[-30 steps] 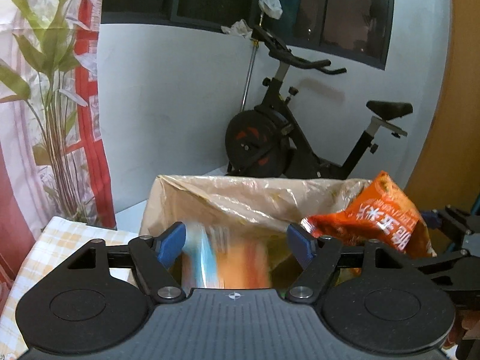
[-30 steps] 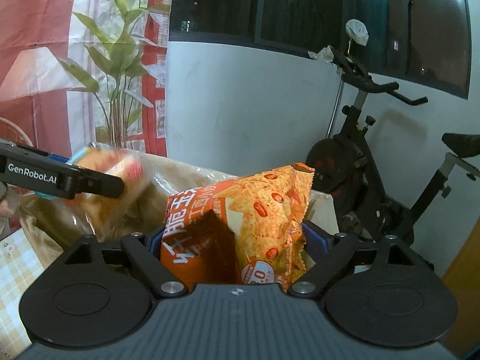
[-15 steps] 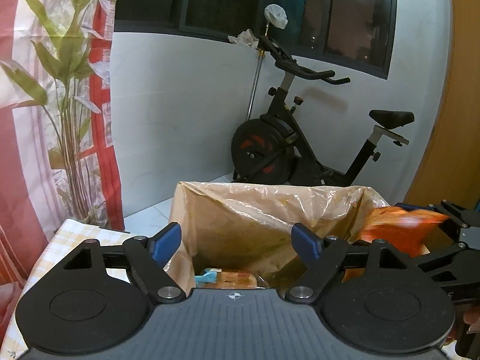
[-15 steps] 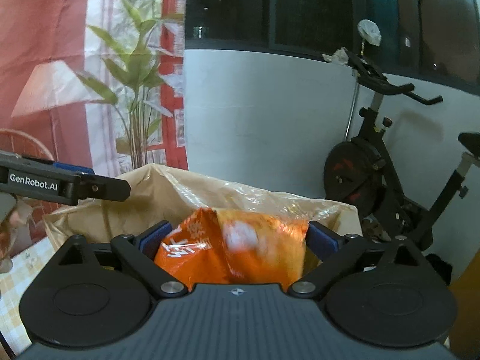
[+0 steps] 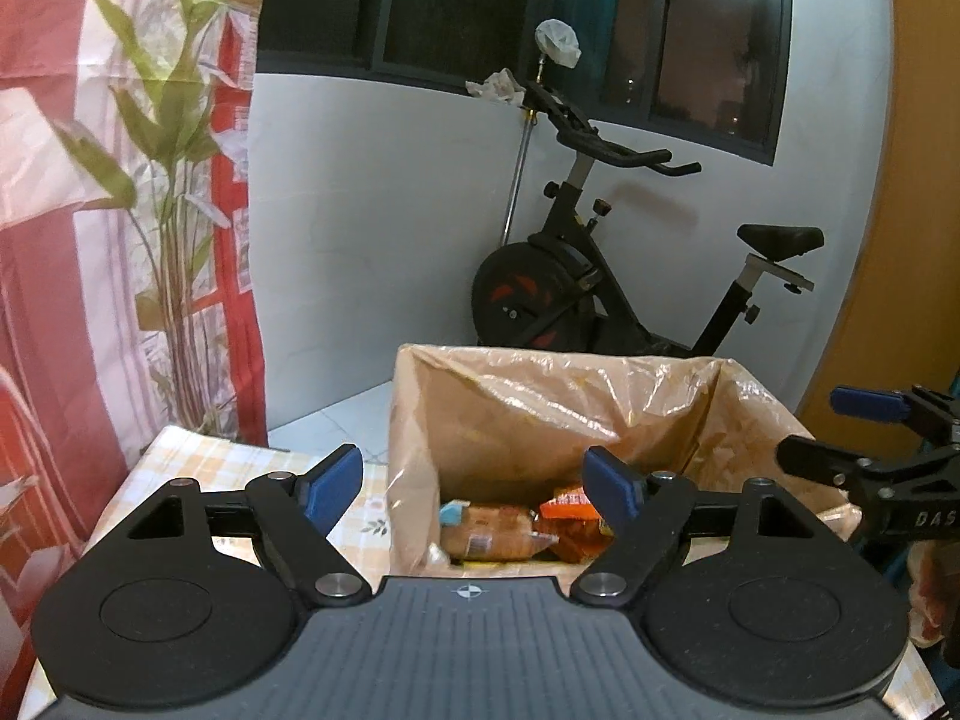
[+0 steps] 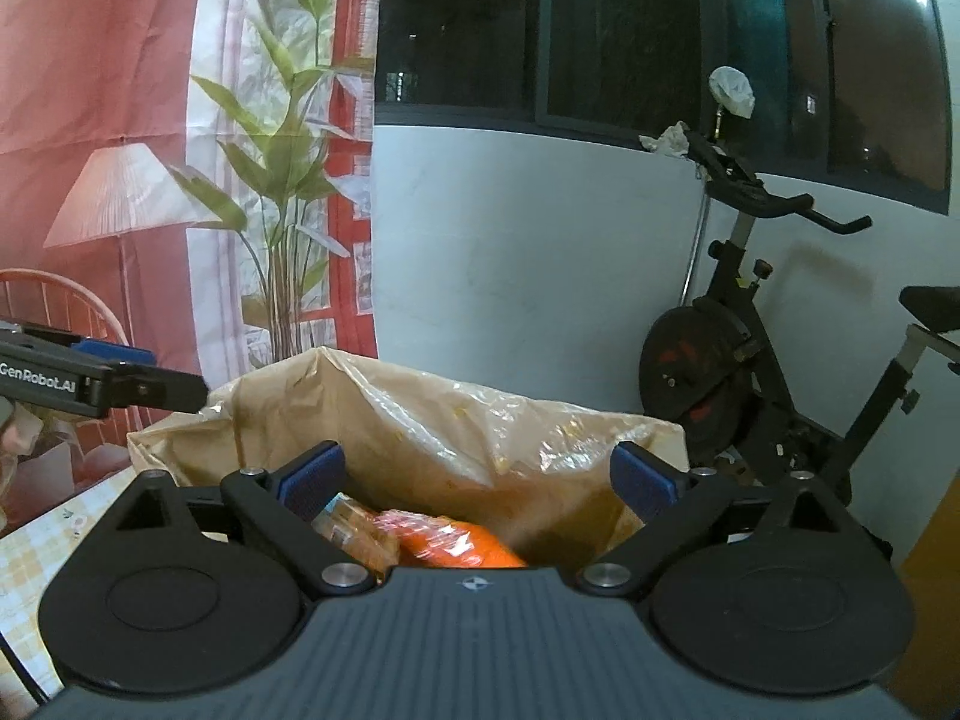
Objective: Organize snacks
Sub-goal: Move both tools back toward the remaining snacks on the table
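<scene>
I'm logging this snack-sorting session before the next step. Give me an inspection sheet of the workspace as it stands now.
Surface: checked tablecloth under the box.
Job's things: plastic-lined box holds a bread packet and an orange snack bag, lying side by side at the bottom.
Clutter: nothing seen.
Grippers: left gripper and right gripper both open and empty above the box, fingers apart.
Cables: nothing seen.
Surroundings: exercise bike by the white wall, dark window, printed curtain.
</scene>
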`<move>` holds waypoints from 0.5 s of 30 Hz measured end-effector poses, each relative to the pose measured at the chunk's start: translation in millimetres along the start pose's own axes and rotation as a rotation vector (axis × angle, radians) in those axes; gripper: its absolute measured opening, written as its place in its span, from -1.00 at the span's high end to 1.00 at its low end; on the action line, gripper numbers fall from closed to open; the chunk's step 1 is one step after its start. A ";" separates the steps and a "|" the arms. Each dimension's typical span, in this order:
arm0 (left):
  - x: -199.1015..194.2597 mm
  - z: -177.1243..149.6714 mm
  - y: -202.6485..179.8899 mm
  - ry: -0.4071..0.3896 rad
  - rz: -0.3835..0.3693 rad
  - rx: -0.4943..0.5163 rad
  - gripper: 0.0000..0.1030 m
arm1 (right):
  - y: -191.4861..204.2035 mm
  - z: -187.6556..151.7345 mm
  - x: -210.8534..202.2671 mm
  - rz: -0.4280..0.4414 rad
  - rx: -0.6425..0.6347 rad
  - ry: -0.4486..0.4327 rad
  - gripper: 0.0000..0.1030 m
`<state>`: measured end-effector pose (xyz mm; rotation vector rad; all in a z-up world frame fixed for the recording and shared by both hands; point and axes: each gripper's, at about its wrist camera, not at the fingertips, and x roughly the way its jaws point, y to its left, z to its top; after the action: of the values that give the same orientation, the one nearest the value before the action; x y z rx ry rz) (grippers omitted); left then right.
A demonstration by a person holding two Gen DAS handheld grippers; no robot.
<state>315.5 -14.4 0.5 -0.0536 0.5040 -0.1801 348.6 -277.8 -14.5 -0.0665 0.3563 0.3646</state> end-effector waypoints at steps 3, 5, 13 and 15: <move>-11.6 -8.1 4.9 0.003 0.000 -0.004 -0.60 | -1.8 -5.6 -11.5 -0.006 0.025 0.001 -0.89; -19.0 -15.2 6.7 0.008 -0.005 -0.007 -0.60 | -1.7 -11.0 -20.6 -0.005 0.046 -0.004 -0.89; -30.6 -60.8 -2.0 0.067 -0.043 -0.016 -0.60 | 12.1 -46.9 -51.2 -0.010 0.103 -0.008 -0.89; -27.8 -74.9 -5.9 0.098 -0.062 -0.039 -0.60 | 17.3 -58.1 -55.4 -0.014 0.103 -0.001 -0.89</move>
<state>254.4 -15.6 -51.2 -0.0995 0.6038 -0.2345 274.8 -287.7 -49.3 0.0322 0.3733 0.3321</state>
